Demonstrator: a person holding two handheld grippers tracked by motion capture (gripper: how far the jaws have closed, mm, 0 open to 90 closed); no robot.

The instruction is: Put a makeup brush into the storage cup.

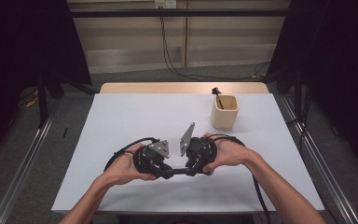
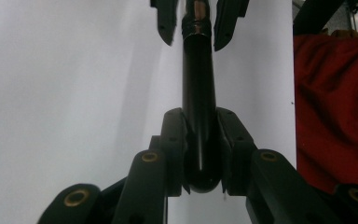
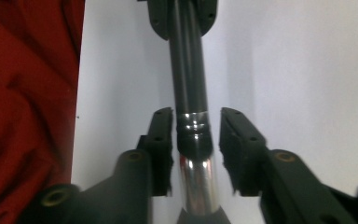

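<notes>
**Kid:** What are the two hands doing?

**Friend:** Each hand has a gripper. The left gripper [image 1: 168, 171] and the right gripper [image 1: 189, 170] point at each other, low over the white table [image 1: 121, 121], near the person's edge.

**Kid:** What is between them?

**Friend:** A black pen [image 2: 198, 93]. It goes straight from one gripper to the other, in the middle of the table's near side.

**Kid:** Is the left gripper holding it?

**Friend:** Yes. Its two jaws are squeezed tight on the round black end of the pen.

**Kid:** And the right one?

**Friend:** Its jaws are a little apart. The pen's shiny silver part [image 3: 196, 182] sits between them, with a gap on each side, so they are not pinching it.

**Kid:** What else is on the table?

**Friend:** A light wooden cup [image 1: 224, 112] stands far back on the right, well apart from the hands. Something dark sticks out of it.
</notes>
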